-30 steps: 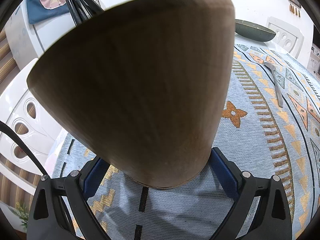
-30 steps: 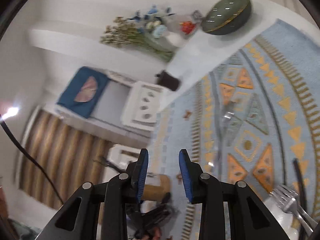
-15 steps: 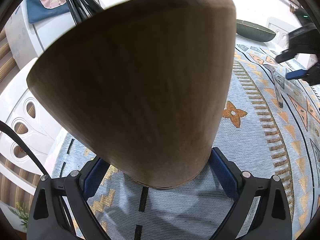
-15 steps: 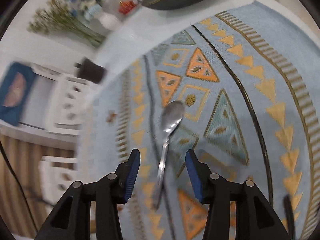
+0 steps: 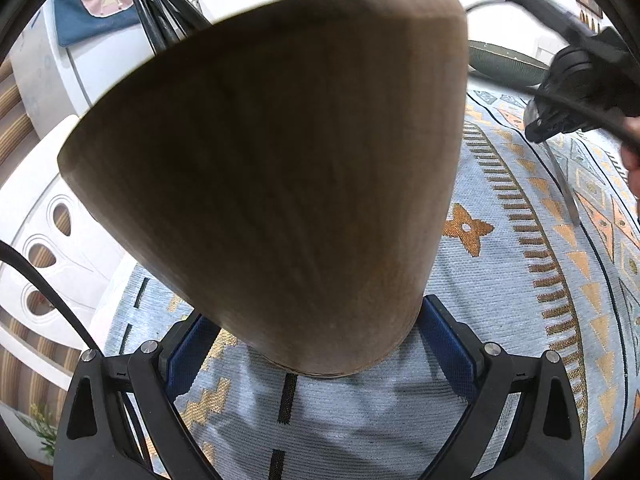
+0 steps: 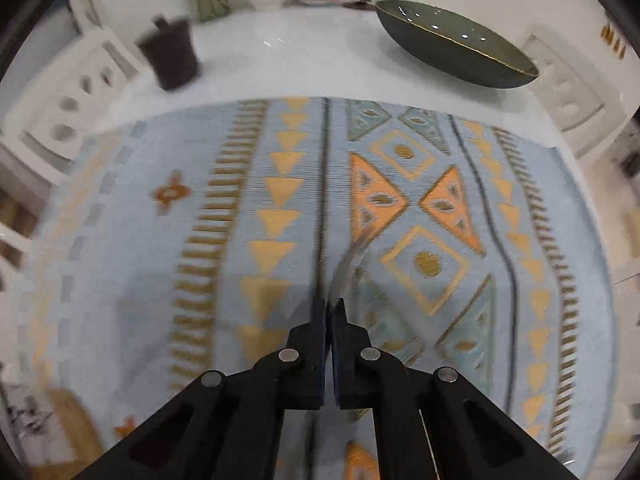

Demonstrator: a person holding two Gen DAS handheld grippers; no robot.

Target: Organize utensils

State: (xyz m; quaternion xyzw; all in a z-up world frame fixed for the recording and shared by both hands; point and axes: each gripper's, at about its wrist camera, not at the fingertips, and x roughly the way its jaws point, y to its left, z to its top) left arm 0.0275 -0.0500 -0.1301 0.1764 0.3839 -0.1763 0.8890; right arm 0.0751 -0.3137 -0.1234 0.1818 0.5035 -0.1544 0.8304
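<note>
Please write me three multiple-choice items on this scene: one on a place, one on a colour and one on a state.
1. Where does the dark green bowl stand?
A. On the patterned mat
B. On the white table, beyond the patterned mat
C. On the floor

2. What is the mat's ground colour?
A. Light blue
B. Red
C. Black

3. How is the right gripper?
A. Wide open with nothing in it
B. Shut on the bowl's rim
C. Shut on the spoon

Answers:
1 B, since the bowl sits on bare white tabletop past the mat's far edge.
2 A, since pale blue weave fills the space between the orange and yellow shapes.
3 C, since the fingers meet, with the metal spoon sticking out from between them.
</note>
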